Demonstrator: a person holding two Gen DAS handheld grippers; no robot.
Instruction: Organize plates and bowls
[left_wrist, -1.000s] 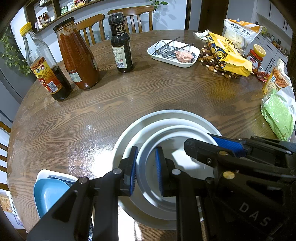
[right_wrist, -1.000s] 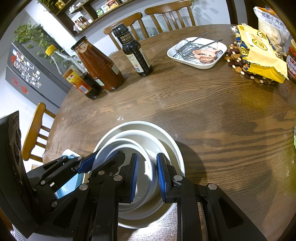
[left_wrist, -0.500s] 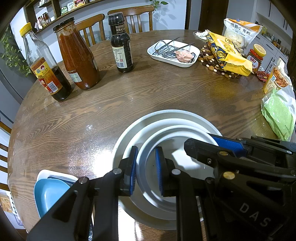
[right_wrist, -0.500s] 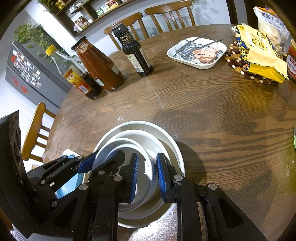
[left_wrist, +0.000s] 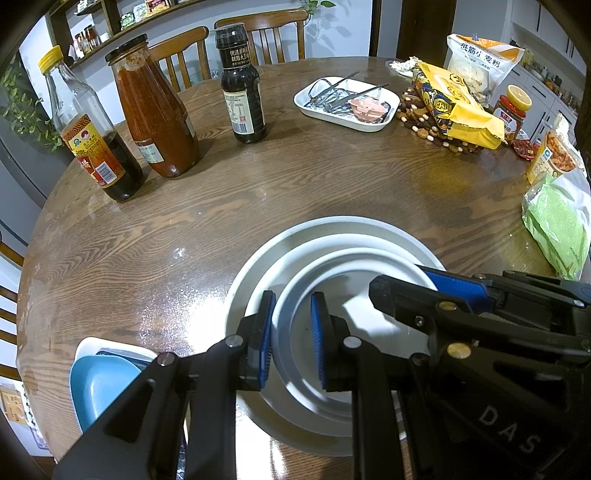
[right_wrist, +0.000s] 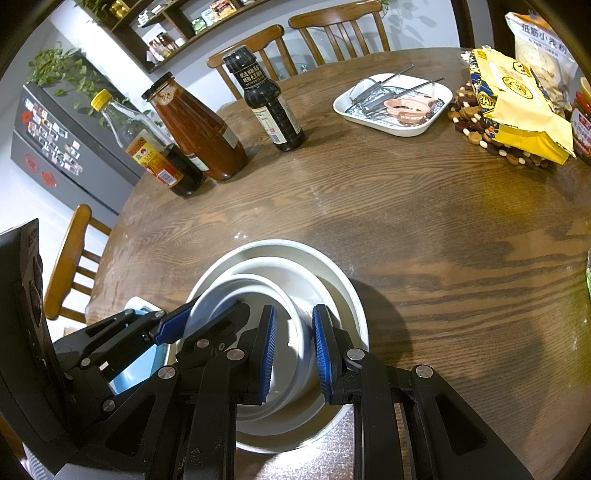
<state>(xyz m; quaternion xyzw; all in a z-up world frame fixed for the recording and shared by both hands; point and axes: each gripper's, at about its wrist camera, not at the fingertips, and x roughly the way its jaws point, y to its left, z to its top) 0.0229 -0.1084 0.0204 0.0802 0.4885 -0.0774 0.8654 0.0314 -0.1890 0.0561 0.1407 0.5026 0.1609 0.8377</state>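
Note:
A stack of nested white plates and bowls (left_wrist: 332, 240) sits near the front of the round wooden table; it also shows in the right wrist view (right_wrist: 295, 269). My left gripper (left_wrist: 291, 339) straddles the left rim of the innermost white bowl (left_wrist: 351, 269), jaws slightly apart on either side of the rim. My right gripper (right_wrist: 293, 354) straddles the right rim of the same bowl (right_wrist: 251, 291). Each gripper shows in the other's view. A blue dish (left_wrist: 96, 387) on a white dish lies at the front left.
Three sauce bottles (left_wrist: 155, 110) stand at the back left. A white tray (left_wrist: 347, 101) with metal utensils sits at the back. Snack bags (left_wrist: 458, 107), a jar and a green bag (left_wrist: 561, 225) crowd the right side. Chairs stand behind the table.

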